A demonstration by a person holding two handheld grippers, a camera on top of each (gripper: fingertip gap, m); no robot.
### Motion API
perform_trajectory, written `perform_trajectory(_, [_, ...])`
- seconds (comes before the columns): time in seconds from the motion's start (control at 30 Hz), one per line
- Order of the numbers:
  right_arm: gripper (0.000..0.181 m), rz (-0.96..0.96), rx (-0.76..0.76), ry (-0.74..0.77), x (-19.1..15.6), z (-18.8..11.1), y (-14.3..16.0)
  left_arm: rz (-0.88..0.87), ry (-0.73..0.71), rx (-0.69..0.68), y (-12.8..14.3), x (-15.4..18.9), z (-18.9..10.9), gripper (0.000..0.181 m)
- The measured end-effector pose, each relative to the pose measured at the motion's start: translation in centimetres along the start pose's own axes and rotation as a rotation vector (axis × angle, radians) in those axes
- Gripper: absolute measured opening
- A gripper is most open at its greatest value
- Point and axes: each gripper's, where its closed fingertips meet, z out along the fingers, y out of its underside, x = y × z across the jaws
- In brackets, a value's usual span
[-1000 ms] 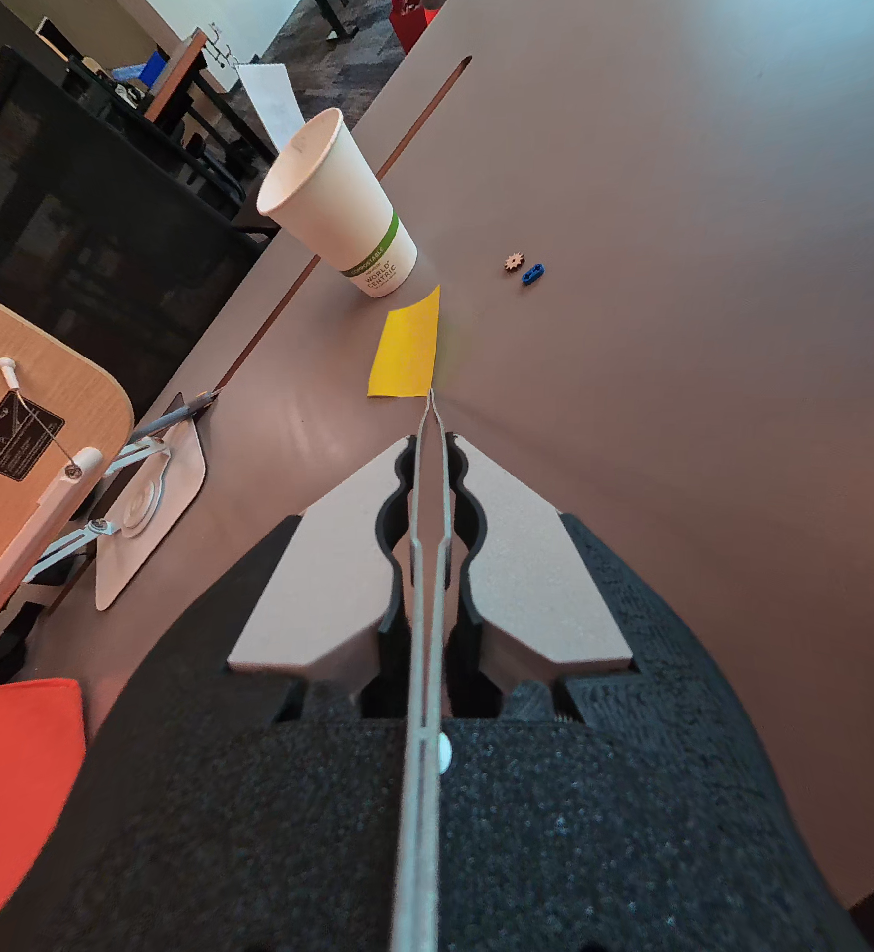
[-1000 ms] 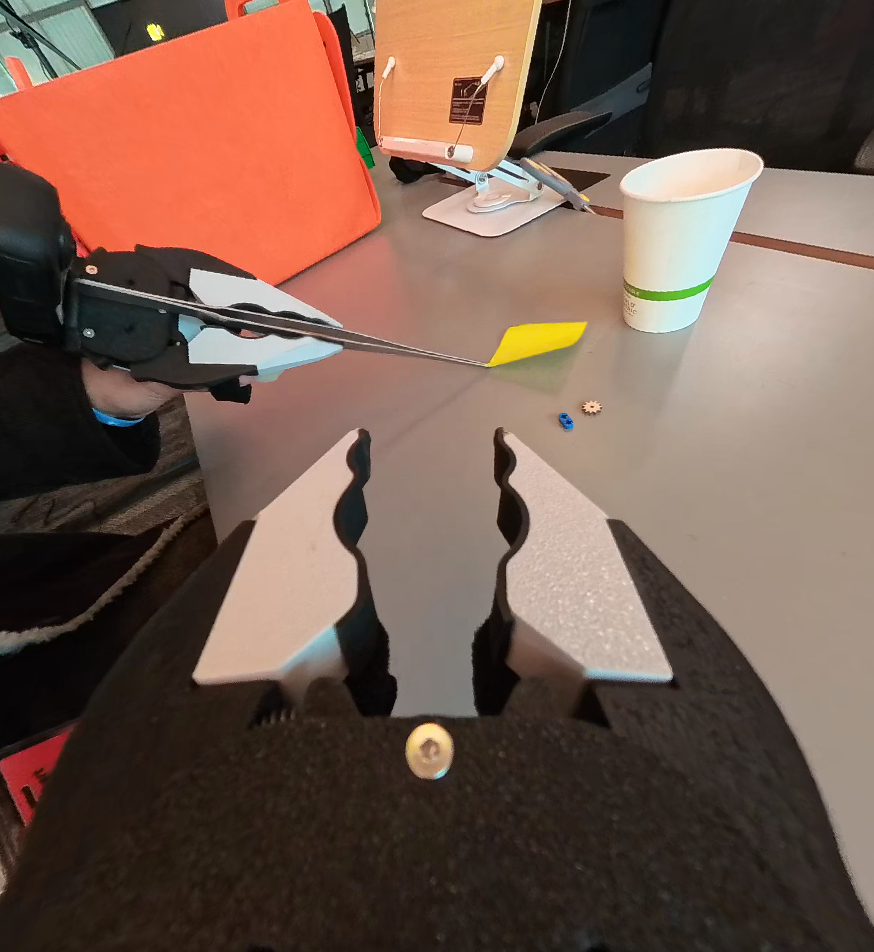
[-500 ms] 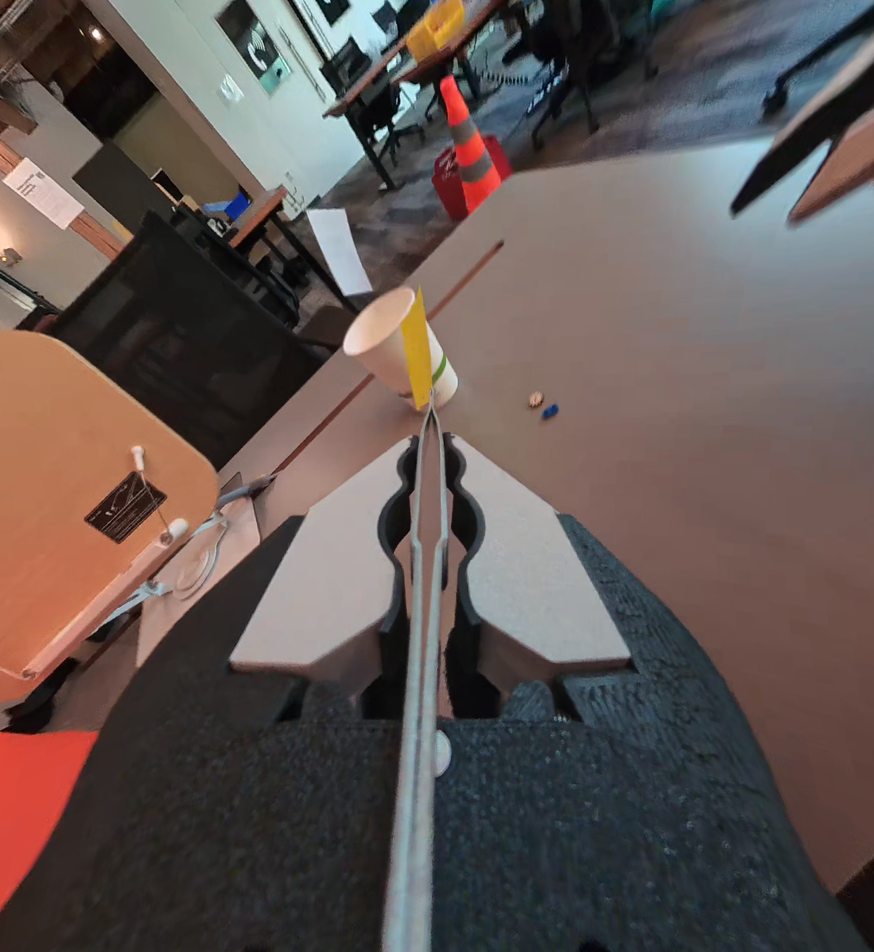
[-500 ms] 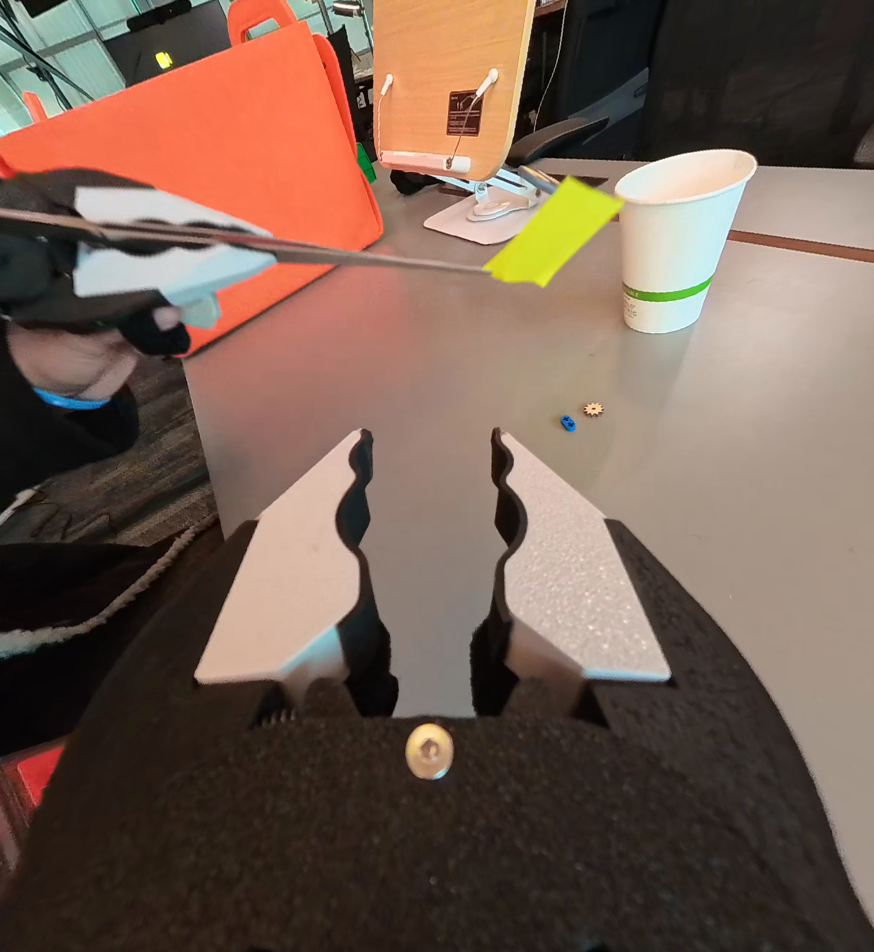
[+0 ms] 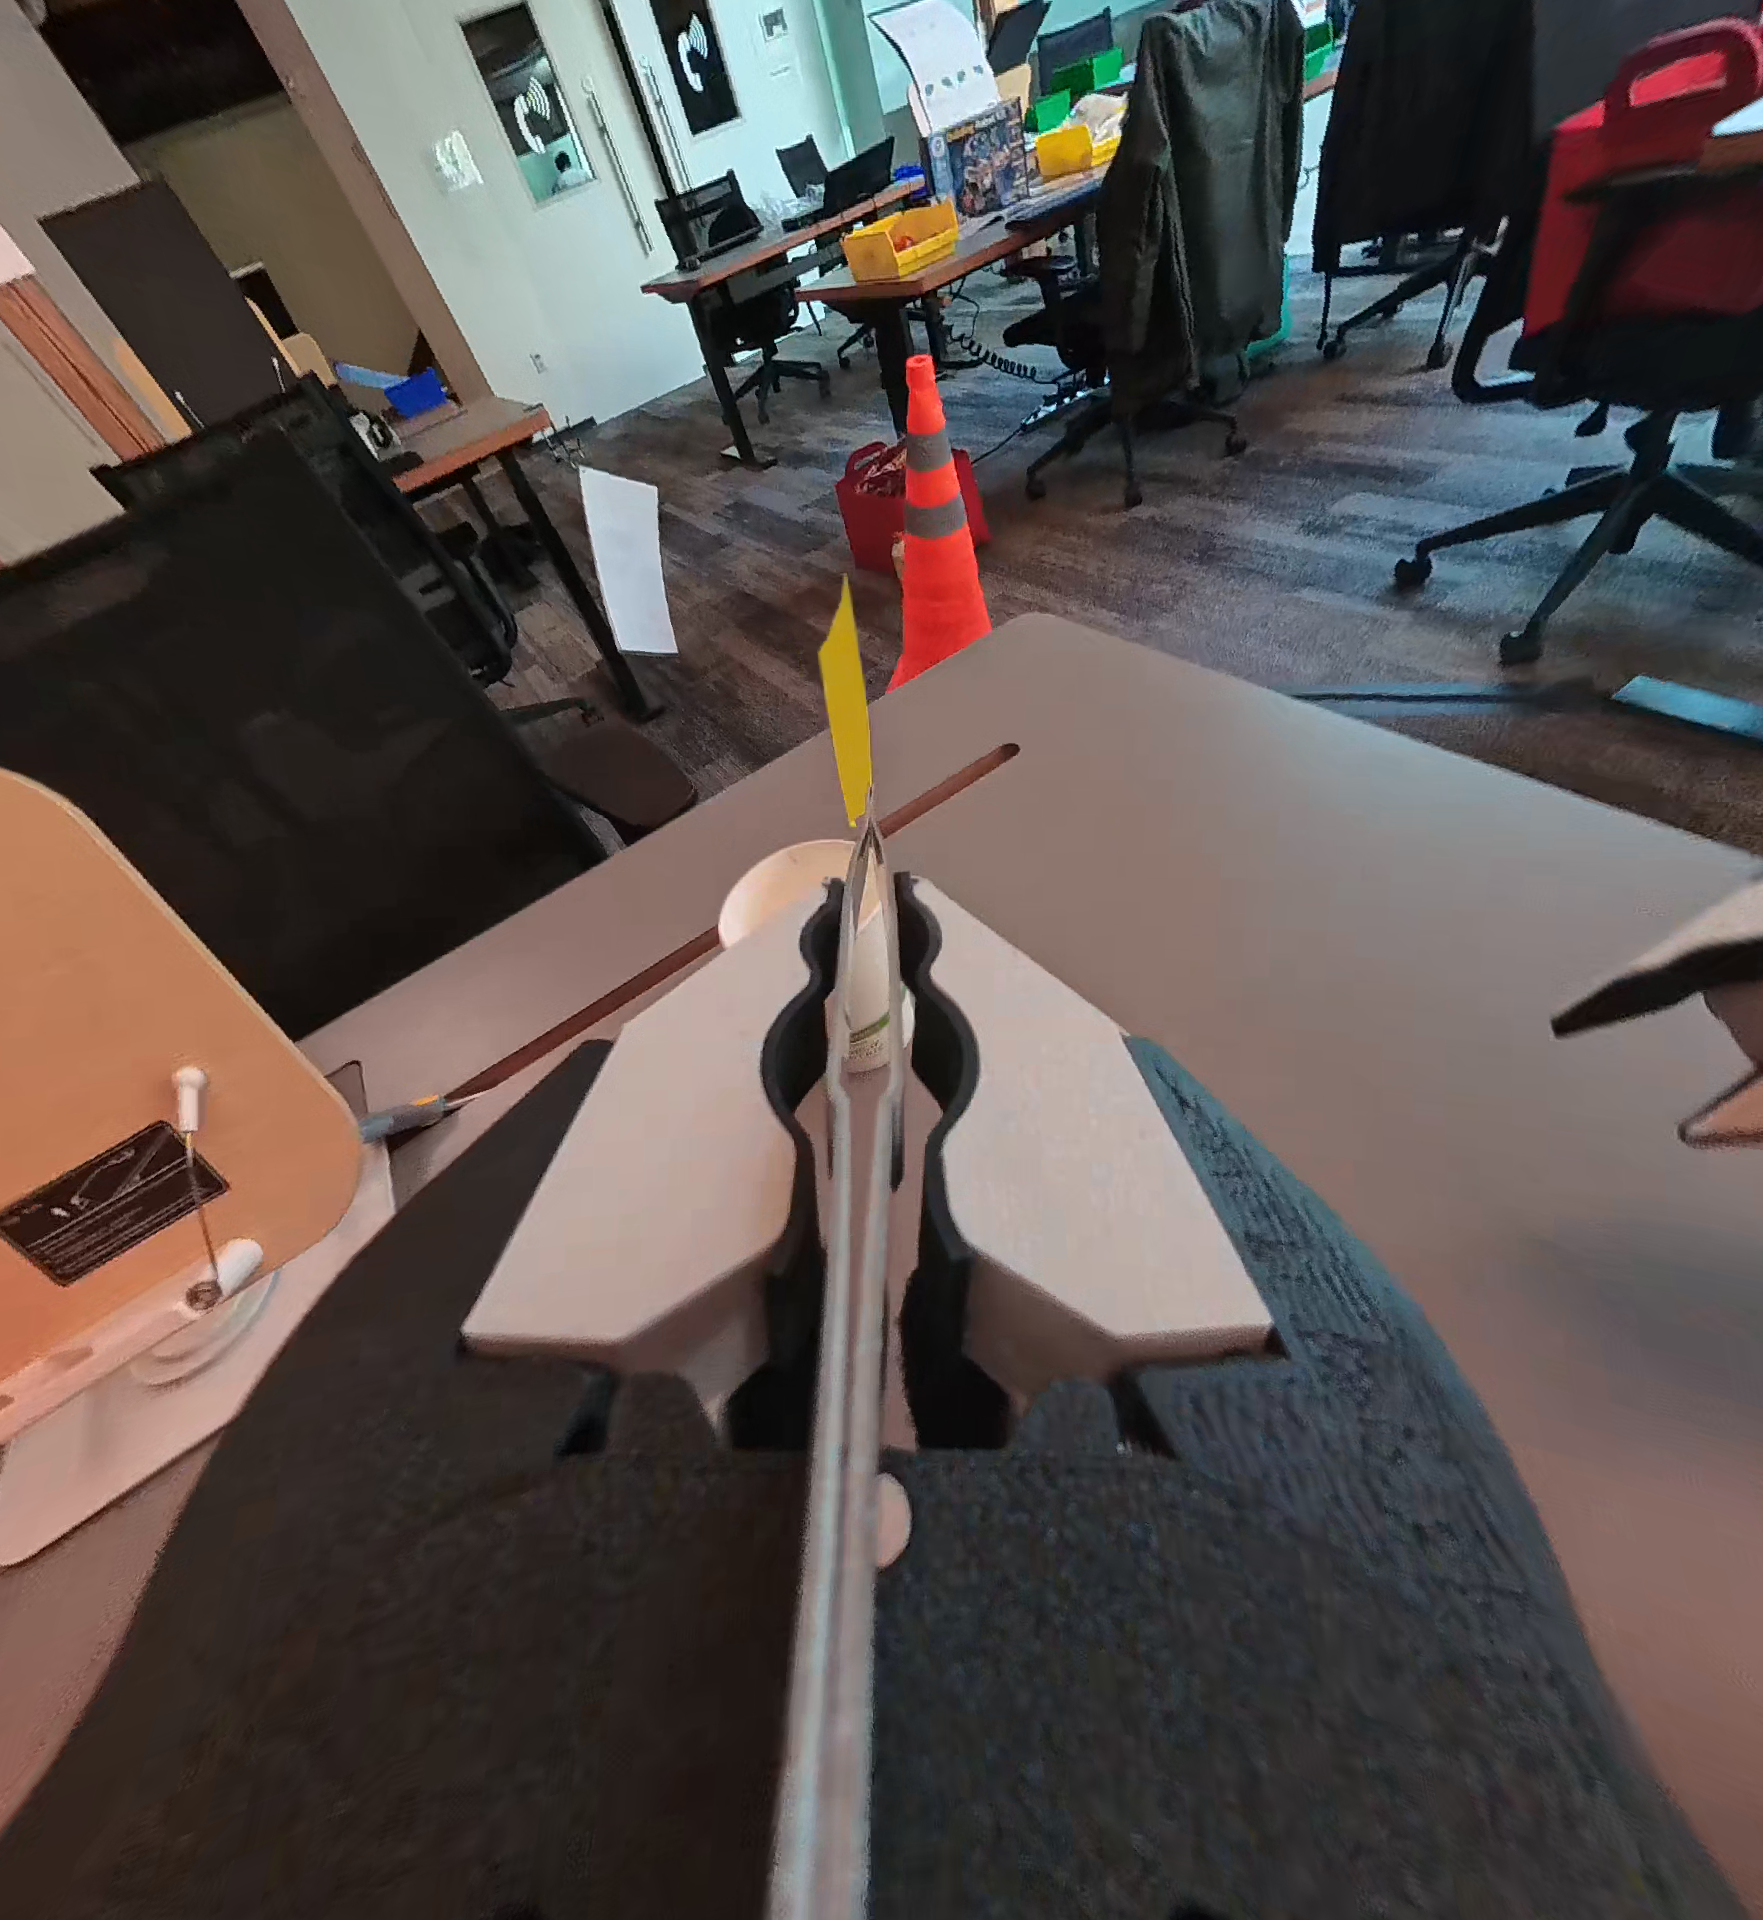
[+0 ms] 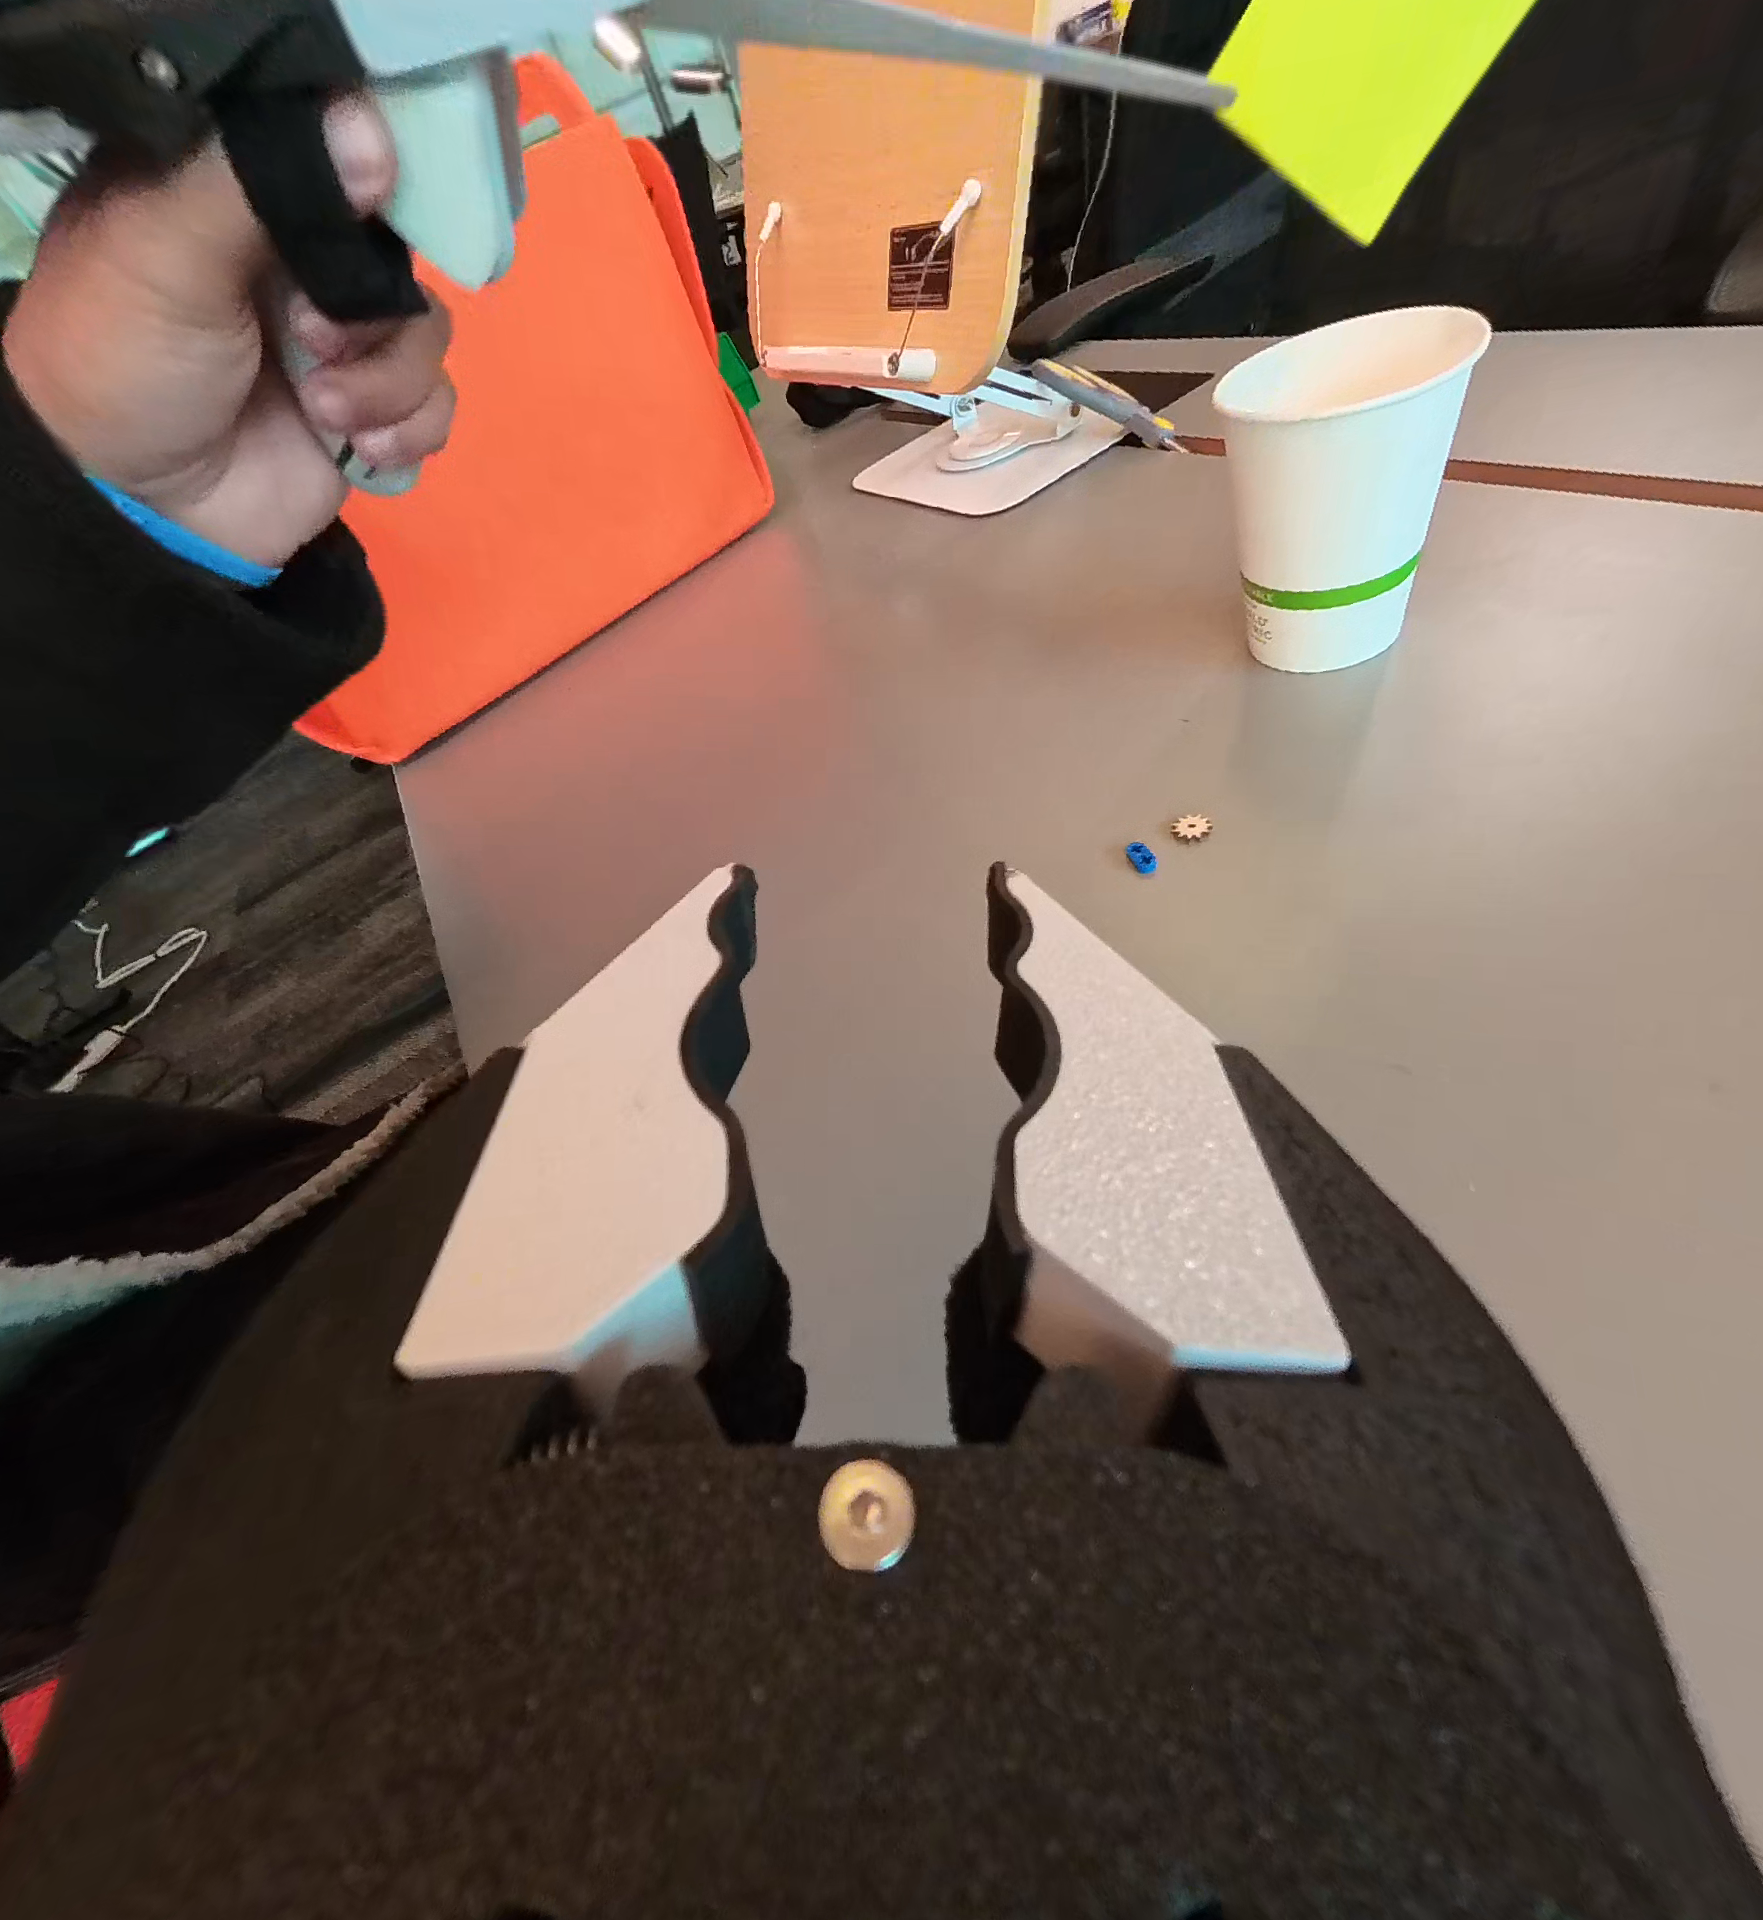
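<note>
Yellow note (image 5: 845, 702) aloft in tweezers (image 5: 846, 1299), left gripper (image 5: 864, 904)

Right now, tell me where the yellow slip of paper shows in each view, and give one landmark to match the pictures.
Left wrist view: yellow slip stands upright at centre, above the cup, pinched at the tweezers' tip.
Right wrist view: yellow slip fills the top right corner, in the air above the cup, on the tweezers' tip.
Shared landmark: the white paper cup with a green band on the grey table.
</note>
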Motion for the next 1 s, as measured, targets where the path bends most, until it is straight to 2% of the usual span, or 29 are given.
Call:
perform_trajectory(0.13, [0.044,0.002,-0.004,-0.006,-0.1,0.0,0.1,-0.106,0.002,-0.042,0.3,-1.9,1.6,0.009])
perform_trajectory(0.4, [0.044,0.012,-0.02,-0.014,-0.2,0.1,0.4,-0.273,0.039,-0.178,3.1,-3.7,4.2,0.009])
perform_trajectory(0.63, [0.044,0.015,-0.033,-0.014,-0.2,0.2,0.6,-0.309,0.018,-0.29,4.5,-4.7,5.0,0.01])
perform_trajectory(1.0, [0.044,0.021,-0.034,-0.014,-0.1,0.2,0.7,-0.288,0.029,-0.318,1.9,-6.2,4.6,0.01])
